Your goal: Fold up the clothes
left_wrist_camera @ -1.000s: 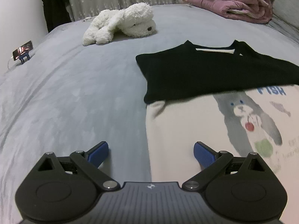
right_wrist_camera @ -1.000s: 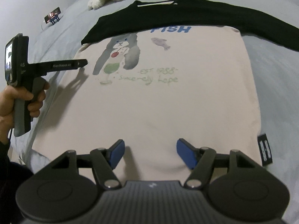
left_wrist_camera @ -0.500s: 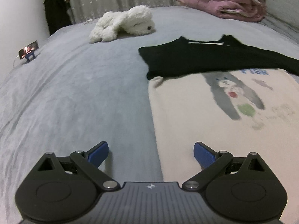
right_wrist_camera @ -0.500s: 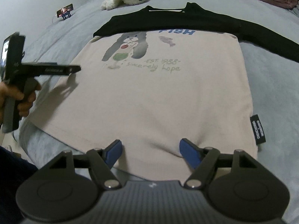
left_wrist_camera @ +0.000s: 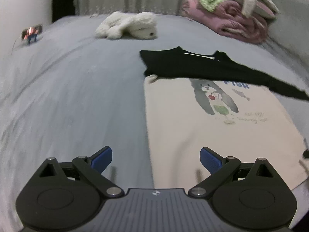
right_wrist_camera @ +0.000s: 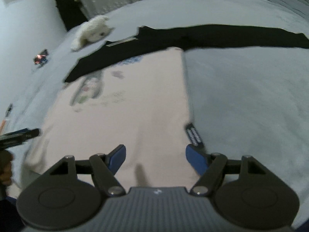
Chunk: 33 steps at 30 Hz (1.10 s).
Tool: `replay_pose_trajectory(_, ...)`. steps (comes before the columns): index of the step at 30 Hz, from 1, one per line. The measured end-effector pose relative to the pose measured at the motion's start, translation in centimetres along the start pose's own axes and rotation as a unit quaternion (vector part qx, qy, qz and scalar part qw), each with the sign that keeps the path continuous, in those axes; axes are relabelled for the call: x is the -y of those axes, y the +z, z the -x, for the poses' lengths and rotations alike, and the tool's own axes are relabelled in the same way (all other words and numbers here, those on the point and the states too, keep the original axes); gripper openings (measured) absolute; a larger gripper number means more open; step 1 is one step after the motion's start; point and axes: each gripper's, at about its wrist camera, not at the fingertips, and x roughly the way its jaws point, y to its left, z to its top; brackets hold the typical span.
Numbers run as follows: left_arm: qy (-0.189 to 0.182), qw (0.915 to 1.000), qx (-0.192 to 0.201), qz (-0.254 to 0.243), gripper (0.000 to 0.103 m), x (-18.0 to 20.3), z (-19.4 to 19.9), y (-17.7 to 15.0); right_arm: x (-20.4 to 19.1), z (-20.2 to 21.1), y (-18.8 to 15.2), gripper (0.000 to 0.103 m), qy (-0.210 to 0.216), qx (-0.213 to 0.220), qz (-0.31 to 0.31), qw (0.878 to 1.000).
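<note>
Since a second ago: both my claws have drawn back toward the near hem of the shirt, and my right one has swung right, so the hem tag that sat far right now lies just ahead of its right finger.
Bed (left_wrist_camera: 67, 100): broad bare grey sheet to the left of the shirt, open room for my left claw.
Phone on stand (left_wrist_camera: 31, 32): far left, well apart from the clothes.
Plush toy (left_wrist_camera: 127, 26): lies at the far end, apart from the shirt collar.
Left claw (left_wrist_camera: 155, 157): spread wide, holding nothing; its left finger is over bare sheet, its right finger over cloth, so it straddles the shirt's left edge.
Shirt (left_wrist_camera: 202, 131): cream body with a bear print and black shoulders and sleeves, lying flat, front up, hem toward me; one black sleeve (right_wrist_camera: 241, 36) stretches out to the right.
Blanket pile (left_wrist_camera: 231, 19): far right corner, clear of the shirt.
Right claw (right_wrist_camera: 155, 158): spread wide, empty, low over the hem near the right edge, level and pointing up the shirt.
Hem tag (right_wrist_camera: 194, 136): black, on the right side seam, just ahead of my right finger.
Right of the seam: bare sheet, open.
</note>
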Motion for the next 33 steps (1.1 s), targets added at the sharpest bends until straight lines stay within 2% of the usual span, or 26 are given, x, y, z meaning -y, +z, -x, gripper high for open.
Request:
replay_pose_trajectory(1, -0.004, 0.9999, -0.004, 0.012, 0.097, -0.5, 0.2, -0.4, 0.5, 0.0, -0.2, 0.07, -0.004, 0.002, -0.005, 1.0)
replay_pose_trajectory(3, -0.004, 0.9996, -0.01, 0.027, 0.086, -1.4, 0.7, -1.1, 1.4, 0.1, -0.5, 0.069, -0.011, 0.006, -0.014, 1.0)
replay_pose_trajectory(4, -0.004, 0.9993, -0.012, 0.034, 0.074, -1.9, 0.9, -1.3, 1.9, 0.2, -0.6, 0.068, -0.015, 0.009, -0.018, 1.0)
replay_pose_trajectory(5, -0.007, 0.9988, -0.012, 0.047, 0.068, -2.4, 1.1, -1.6, 2.3, 0.2, -0.8, 0.066, -0.018, 0.011, -0.023, 1.0)
replay_pose_trajectory(6, -0.012, 0.9978, -0.012, 0.064, 0.066, -2.9, 1.4, -1.8, 2.8, 0.3, -0.9, 0.063, -0.02, 0.013, -0.029, 0.999)
replay_pose_trajectory(7, -0.021, 0.9966, -0.013, 0.078, 0.062, -3.4, 1.7, -2.1, 3.4, 0.5, -0.9, 0.056, -0.017, 0.015, -0.04, 0.999)
replay_pose_trajectory(12, -0.072, 0.9928, -0.024, 0.093, 0.06, -3.1, 2.0, -3.5, 4.7, 1.2, -1.7, 0.054, 0.006, 0.015, -0.072, 0.997)
replay_pose_trajectory(17, -0.057, 0.9971, -0.032, 0.041, 0.059, -1.3, 1.6, -3.7, 4.9, 1.9, -2.5, 0.042, 0.013, 0.016, -0.072, 0.997)
replay_pose_trajectory(18, -0.05, 0.9977, -0.03, 0.033, 0.054, -1.1, 1.6, -3.7, 4.9, 2.1, -2.5, 0.038, 0.012, 0.019, -0.075, 0.997)
replay_pose_trajectory(20, -0.039, 0.9986, -0.025, 0.024, 0.032, -0.8, 1.7, -3.7, 4.9, 2.5, -2.6, 0.025, 0.01, 0.025, -0.081, 0.996)
replay_pose_trajectory(21, -0.04, 0.9987, -0.02, 0.024, 0.026, -0.8, 1.9, -3.7, 5.0, 2.7, -2.7, 0.022, 0.009, 0.028, -0.084, 0.996)
replay_pose_trajectory(23, -0.041, 0.9988, -0.009, 0.024, 0.008, -0.8, 2.3, -3.6, 5.0, 3.1, -2.8, 0.017, 0.007, 0.034, -0.09, 0.995)
replay_pose_trajectory(28, -0.032, 0.9992, 0.014, 0.022, 0.004, -1.1, 3.7, -3.8, 5.1, 4.1, -3.0, 0.015, 0.005, 0.049, -0.104, 0.993)
replay_pose_trajectory(31, -0.017, 0.9997, 0.002, 0.015, 0.004, -1.2, 3.2, -3.9, 5.0, 4.7, -3.0, 0.015, 0.009, 0.05, -0.101, 0.994)
replay_pose_trajectory(33, -0.021, 0.9995, -0.009, 0.021, 0.004, -1.3, 2.8, -3.9, 5.2, 3.5, -3.2, 0.015, -0.003, 0.031, -0.098, 0.995)
